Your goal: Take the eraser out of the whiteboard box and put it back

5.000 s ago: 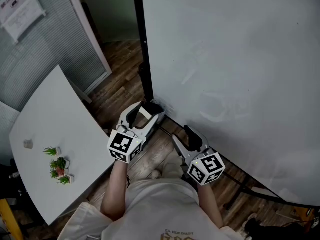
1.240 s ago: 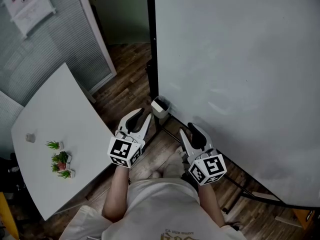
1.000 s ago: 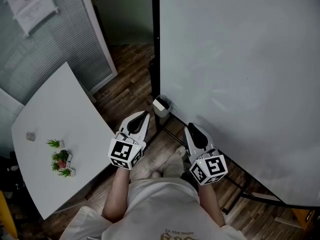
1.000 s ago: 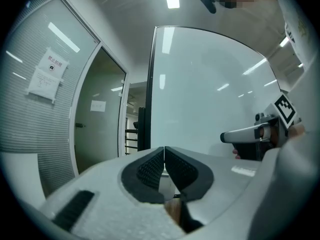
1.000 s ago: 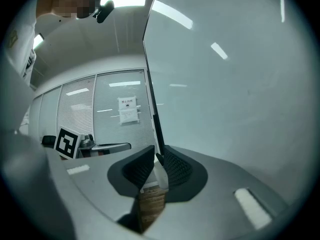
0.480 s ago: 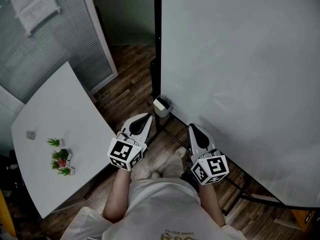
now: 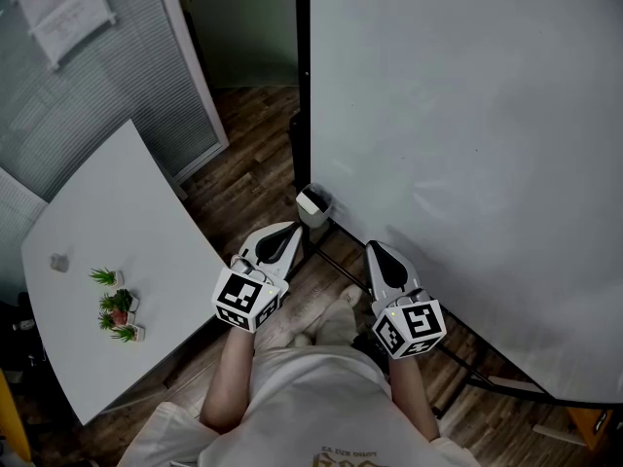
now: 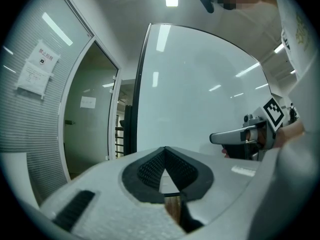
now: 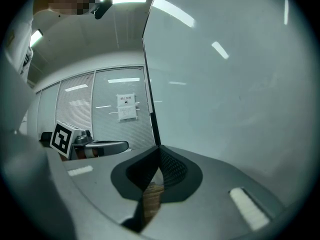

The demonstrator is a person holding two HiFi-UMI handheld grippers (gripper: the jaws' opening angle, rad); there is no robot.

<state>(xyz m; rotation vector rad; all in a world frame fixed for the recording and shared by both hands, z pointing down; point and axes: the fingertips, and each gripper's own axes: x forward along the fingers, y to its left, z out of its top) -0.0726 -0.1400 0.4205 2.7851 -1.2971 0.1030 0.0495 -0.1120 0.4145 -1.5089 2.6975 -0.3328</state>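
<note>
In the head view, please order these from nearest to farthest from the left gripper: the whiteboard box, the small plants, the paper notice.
1. whiteboard box, just ahead of the left gripper
2. small plants, on the table at left
3. paper notice, on the blinds, far upper left

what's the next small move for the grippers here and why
Likely just stop and rest: the left gripper and right gripper are shut on nothing, apart from the whiteboard box, where a dark block, probably the eraser, already sits.
</note>
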